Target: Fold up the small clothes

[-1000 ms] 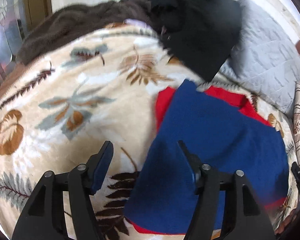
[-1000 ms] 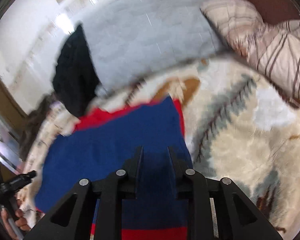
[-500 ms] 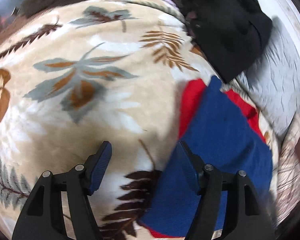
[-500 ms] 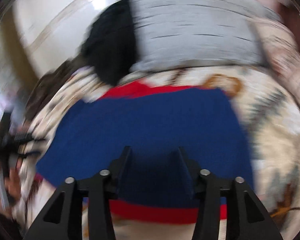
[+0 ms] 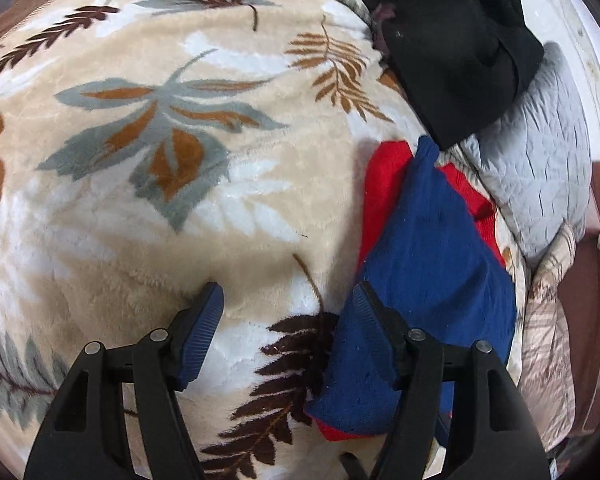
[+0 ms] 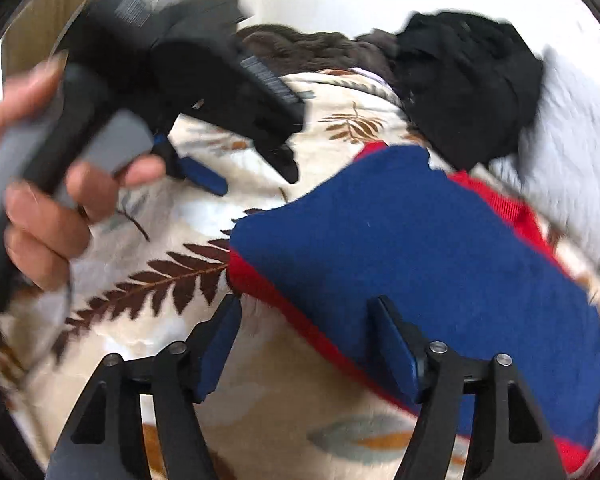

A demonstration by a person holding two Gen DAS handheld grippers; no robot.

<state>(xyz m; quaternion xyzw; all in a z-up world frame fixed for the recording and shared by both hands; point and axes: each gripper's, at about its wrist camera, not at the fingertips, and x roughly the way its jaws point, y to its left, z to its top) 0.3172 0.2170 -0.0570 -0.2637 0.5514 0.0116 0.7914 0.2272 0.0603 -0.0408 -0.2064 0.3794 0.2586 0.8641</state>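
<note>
A small blue garment with red trim (image 5: 432,260) lies folded flat on the leaf-patterned blanket (image 5: 140,200). My left gripper (image 5: 288,300) stands open just off the garment's left edge. Its right finger overlaps the blue cloth and nothing is pressed between the pads. In the right wrist view the garment (image 6: 420,240) fills the right half. My right gripper (image 6: 304,312) hovers over its near red edge with the jaws opening. The red hem lies between the fingers and is not gripped. A hand (image 6: 48,216) holds the left gripper (image 6: 252,172) at the upper left.
A black garment (image 5: 460,48) is heaped behind the blue one, against a grey quilted pillow (image 5: 540,160). A striped pillow (image 5: 548,312) lies at the right edge. A brown fuzzy blanket (image 6: 308,48) bunches up at the back. Bare blanket stretches to the left.
My right gripper went from nearly shut on the blue cloth to wide open, rolling and swinging toward the garment's near corner. My left gripper shifted off the garment to its left edge.
</note>
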